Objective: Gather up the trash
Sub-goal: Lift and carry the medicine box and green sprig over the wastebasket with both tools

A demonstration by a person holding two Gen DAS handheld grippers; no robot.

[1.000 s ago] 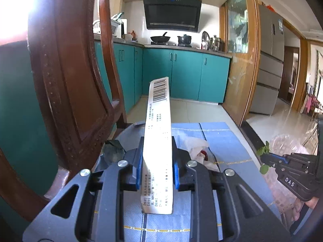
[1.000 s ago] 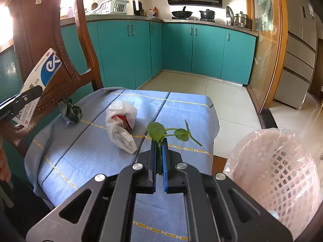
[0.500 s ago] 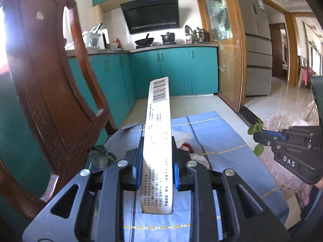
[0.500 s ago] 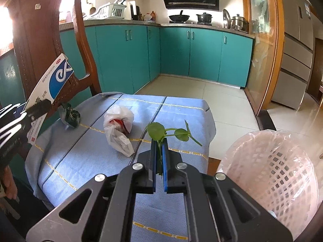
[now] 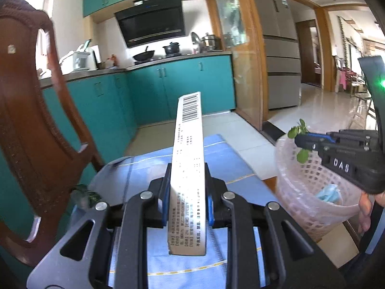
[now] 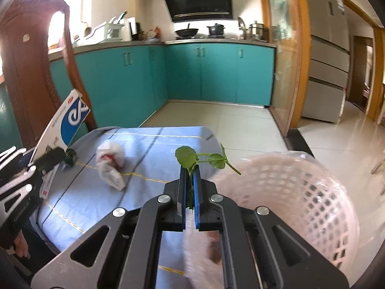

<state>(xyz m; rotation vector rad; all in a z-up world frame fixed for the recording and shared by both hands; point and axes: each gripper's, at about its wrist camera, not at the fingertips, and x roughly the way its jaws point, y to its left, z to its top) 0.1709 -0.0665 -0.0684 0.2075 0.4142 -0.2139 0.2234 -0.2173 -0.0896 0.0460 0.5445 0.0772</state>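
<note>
My left gripper (image 5: 186, 207) is shut on a long white carton (image 5: 189, 168) with a barcode, held above the blue tablecloth (image 5: 223, 166). The carton also shows in the right wrist view (image 6: 63, 130). My right gripper (image 6: 190, 192) is shut on a green leafy sprig (image 6: 199, 160) and holds it at the rim of the pink lattice basket (image 6: 300, 200). In the left wrist view the sprig (image 5: 298, 142) hangs over the basket (image 5: 305, 192). A crumpled white plastic bag (image 6: 109, 163) and a dark green wrapper (image 6: 70, 156) lie on the cloth.
A carved wooden chair back (image 5: 31, 125) stands close on the left. Teal kitchen cabinets (image 6: 204, 74) and a tiled floor (image 6: 240, 125) lie beyond the table. A pale blue piece of trash (image 5: 329, 192) lies inside the basket.
Both grippers have swung right toward the basket. The sprig has moved from above the cloth to the basket's rim. The carton stays gripped.
</note>
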